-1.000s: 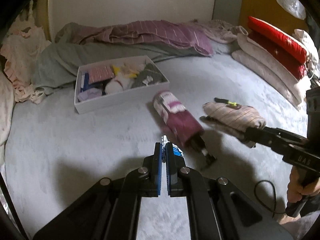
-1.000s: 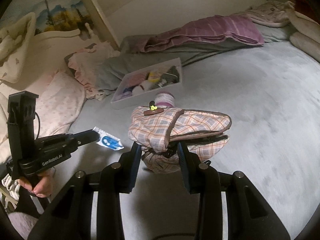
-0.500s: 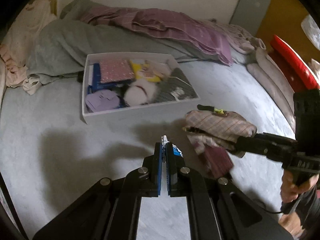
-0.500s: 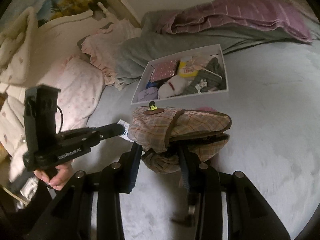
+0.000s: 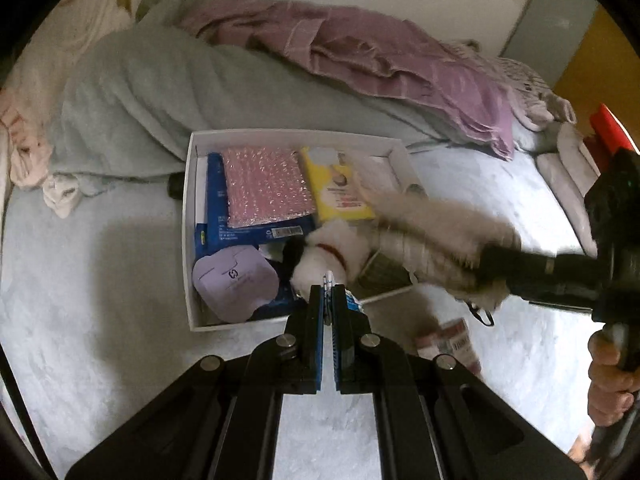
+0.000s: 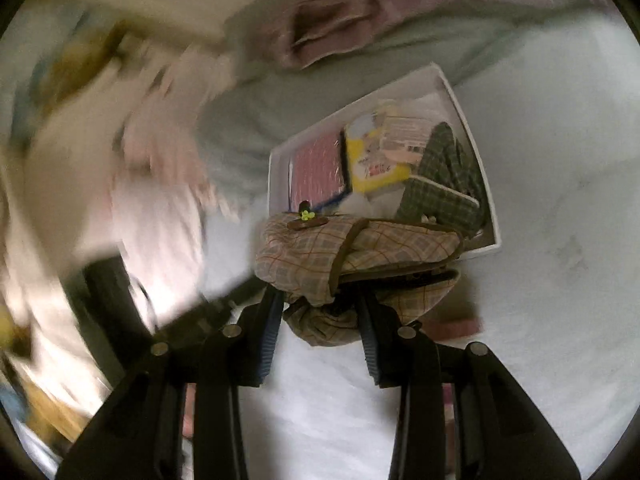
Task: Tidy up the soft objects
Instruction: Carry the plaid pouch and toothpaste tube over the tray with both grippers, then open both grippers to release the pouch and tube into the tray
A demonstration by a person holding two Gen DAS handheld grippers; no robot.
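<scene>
My left gripper is shut on a thin blue and white packet, right at the near edge of the white box. The box holds a pink bubble-wrap pack, a yellow packet, a lilac pouch and a white plush. My right gripper is shut on a folded plaid cloth bundle. In the left wrist view the bundle shows blurred over the box's right side. A green checked cloth lies in the box.
A maroon pack lies on the pale bed cover just outside the box. A grey-green blanket and a purple blanket are heaped behind the box. Pillows lie at the right. A person's hand holds the right gripper.
Both grippers have travelled across the bed to the white box. The plaid bundle now hangs over the box's right side, and the maroon pack is left behind on the cover.
</scene>
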